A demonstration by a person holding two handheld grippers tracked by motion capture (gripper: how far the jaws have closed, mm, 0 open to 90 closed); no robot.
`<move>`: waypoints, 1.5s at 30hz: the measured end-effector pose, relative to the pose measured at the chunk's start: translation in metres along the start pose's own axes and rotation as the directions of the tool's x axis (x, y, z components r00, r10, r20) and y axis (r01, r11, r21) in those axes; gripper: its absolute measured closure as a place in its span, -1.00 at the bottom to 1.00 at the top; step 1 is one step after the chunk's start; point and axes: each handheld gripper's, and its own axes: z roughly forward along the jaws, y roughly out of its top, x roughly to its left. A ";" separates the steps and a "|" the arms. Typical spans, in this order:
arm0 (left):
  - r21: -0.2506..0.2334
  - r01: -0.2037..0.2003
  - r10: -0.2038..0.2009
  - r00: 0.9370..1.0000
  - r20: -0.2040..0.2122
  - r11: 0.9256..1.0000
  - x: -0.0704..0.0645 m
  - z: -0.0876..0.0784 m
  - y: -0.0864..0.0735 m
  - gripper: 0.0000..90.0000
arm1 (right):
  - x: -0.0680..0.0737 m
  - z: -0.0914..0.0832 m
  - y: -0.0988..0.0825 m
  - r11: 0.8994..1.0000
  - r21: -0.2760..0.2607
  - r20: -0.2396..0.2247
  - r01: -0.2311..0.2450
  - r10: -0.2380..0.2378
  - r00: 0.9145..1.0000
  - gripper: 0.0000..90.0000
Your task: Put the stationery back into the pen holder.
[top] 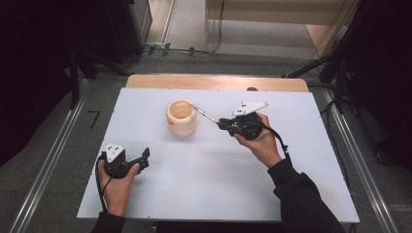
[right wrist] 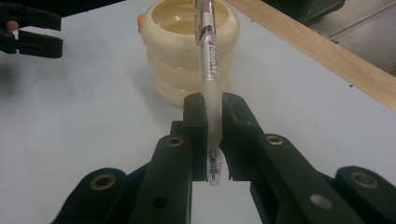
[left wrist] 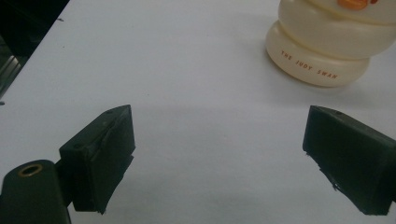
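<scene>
So the white table (top: 214, 179) is basically bare apart from the cream ringed cup (top: 182, 118) near the middle. The right gripper (top: 224, 124) is clamped on a clear pen (top: 204, 113), its far end up over the cup's rim. I'd say pickup's done, drop-in isn't. The left gripper (top: 144, 156) sits parked near the front edge, spread wide with nothing in it. The left gripper view catches lettering low on the cup; the right gripper view shows the pen's spring end poking back past the pads.

Right gripper (top: 224, 123) clamps a pen (top: 204, 113), far end angled up over the rim of the cream ribbed cup (top: 182, 118). Left gripper (top: 144, 158) rests near the white tabletop (top: 209, 170)'s front-left, jaws apart, well apart from the cup.
</scene>
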 end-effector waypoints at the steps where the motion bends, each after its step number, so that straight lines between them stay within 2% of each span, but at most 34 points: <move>1: 0.000 0.000 0.000 1.000 0.000 1.000 0.000 0.000 0.000 -0.79 | 0.000 0.002 0.001 1.000 0.000 -0.001 0.003 -0.003 1.000 0.75; 19: 0.001 0.000 0.000 1.000 0.004 1.000 0.000 0.001 0.000 -0.78 | 0.006 0.023 0.018 1.000 0.016 -0.010 0.009 -0.008 1.000 0.75; 45: 0.001 0.001 -0.001 1.000 0.009 1.000 0.000 0.001 0.000 -0.78 | 0.003 0.025 0.028 1.000 0.014 -0.001 0.008 -0.008 1.000 0.75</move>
